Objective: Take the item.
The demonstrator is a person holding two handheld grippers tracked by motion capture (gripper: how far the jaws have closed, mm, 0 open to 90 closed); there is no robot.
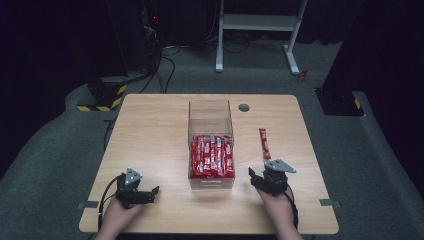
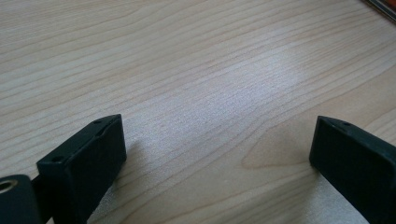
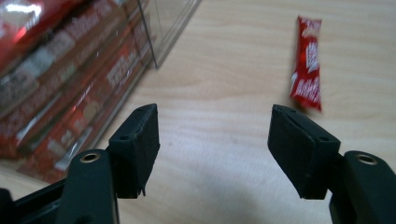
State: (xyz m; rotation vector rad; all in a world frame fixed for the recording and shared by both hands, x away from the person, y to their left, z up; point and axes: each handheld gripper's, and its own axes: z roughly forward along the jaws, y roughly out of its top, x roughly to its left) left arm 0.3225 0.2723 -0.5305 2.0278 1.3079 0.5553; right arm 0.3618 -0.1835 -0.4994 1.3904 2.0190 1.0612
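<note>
The landmark is the clear plastic box [image 1: 210, 145], standing at the middle of the wooden table [image 1: 150, 130]. Its near half is packed with red snack sachets [image 1: 212, 156]; the far half shows bare clear walls. In the right gripper view the box [image 3: 163, 28] occupies the upper left, with the sachets [image 3: 60, 70] stacked behind its wall.

One loose red sachet [image 1: 264, 143] lies flat on the table to the right of the box, apart from its right wall and roughly level with the box's middle. In the right gripper view this sachet [image 3: 308, 63] lies ahead of the jaws and slightly to their right, clear of both pads. It is not touched by either gripper.

The right gripper [image 1: 261, 176] is held in the person's right hand [image 1: 278, 205], to the right of the box's near right corner and on the near side of the loose sachet. In its own view the right gripper [image 3: 212, 140] has its jaws spread wide, with bare table between them; nothing is gripped.

The left gripper [image 1: 150, 192] is held in the left hand [image 1: 116, 217], to the left of the box and nearer the table's front edge, well apart from the box. In its own view the left gripper [image 2: 217, 149] also has its jaws spread wide over bare wood, holding nothing.

A round grey cable port [image 1: 244, 107] sits in the tabletop just beyond the box's far right corner.
</note>
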